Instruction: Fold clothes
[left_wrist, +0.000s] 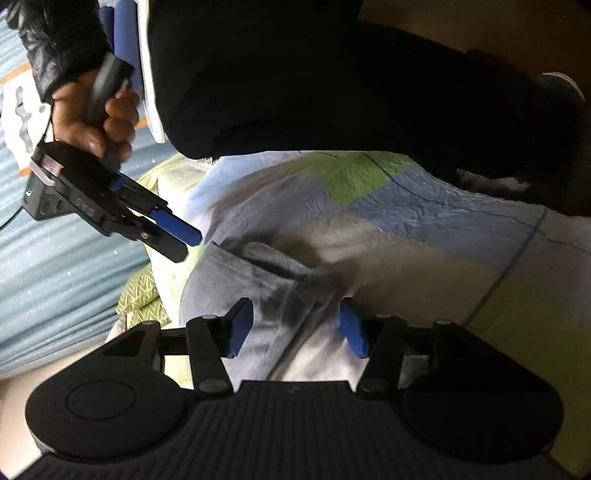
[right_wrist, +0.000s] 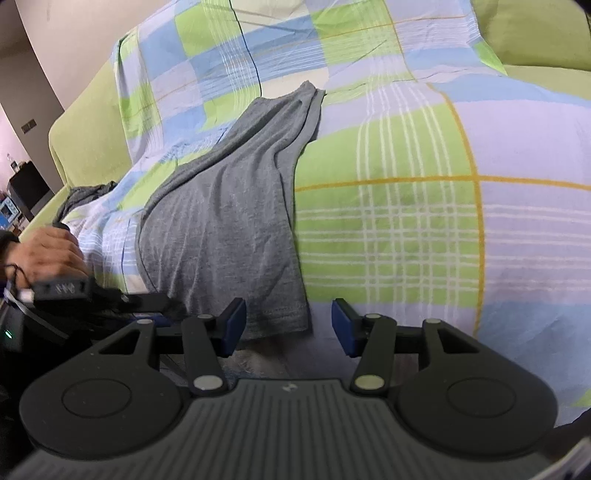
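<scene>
Spanning grey garment (right_wrist: 225, 206) whole — right view only; both tongs agape.

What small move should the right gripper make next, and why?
Probably ease the right gripper forward and close on the near hem of the grey garment: its jaws are open, and the hem corner lies flat on the checked sheet between the fingers.

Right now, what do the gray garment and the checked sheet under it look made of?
Gray garment: soft heathered knit, probably cotton jersey; matte, drapes in loose folds, stitched hem. Checked sheet: thin woven fabric, likely cotton; printed plaid, fine creases, smooth matte finish.
</scene>
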